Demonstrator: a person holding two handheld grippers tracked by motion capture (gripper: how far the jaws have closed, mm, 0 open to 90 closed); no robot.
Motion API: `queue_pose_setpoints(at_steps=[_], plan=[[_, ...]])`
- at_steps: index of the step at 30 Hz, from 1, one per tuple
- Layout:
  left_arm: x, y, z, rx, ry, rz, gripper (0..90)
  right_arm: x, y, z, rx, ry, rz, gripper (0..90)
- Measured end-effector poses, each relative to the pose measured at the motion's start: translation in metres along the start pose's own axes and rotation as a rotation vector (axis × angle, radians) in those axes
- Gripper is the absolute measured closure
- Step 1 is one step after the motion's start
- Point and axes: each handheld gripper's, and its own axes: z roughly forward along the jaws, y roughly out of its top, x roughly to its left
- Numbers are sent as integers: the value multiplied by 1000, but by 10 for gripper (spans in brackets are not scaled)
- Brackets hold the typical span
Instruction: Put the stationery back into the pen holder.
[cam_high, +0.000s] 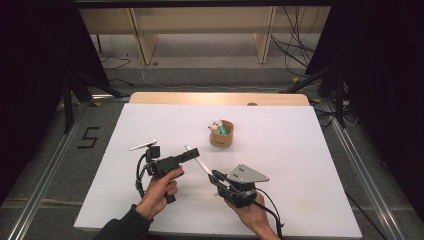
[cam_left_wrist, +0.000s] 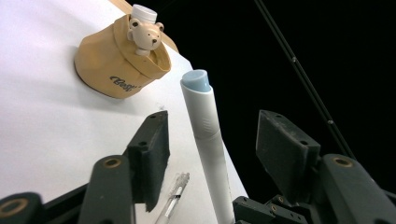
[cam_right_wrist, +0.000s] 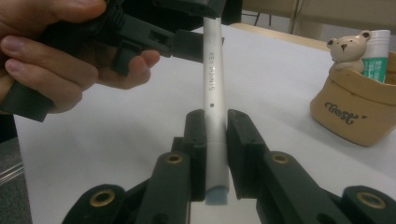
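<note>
Item: white pen (cam_right_wrist: 212, 93), clamped in my right claw (cam_right_wrist: 216, 154), near centre of the table (cam_high: 300, 150). My left claw (cam_left_wrist: 210, 144) straddles its far end, unclenched. Tan pouch (cam_high: 221, 134) stands beyond.

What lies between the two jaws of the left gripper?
In the left gripper view, the white pen stands between the jaws of the left gripper, with a gap on each side. The right gripper clamps its other end.

right gripper (cam_right_wrist: 216, 126) clamping white pen (cam_right_wrist: 213, 93) — left gripper (cam_right_wrist: 187, 28) at its top
</note>
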Motion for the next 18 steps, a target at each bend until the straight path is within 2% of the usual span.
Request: queue_pose_setpoints(at_steps=[18], plan=[[3, -3, 1, -14, -6, -16, 630, 1, -2, 0, 0, 6, -7, 793]])
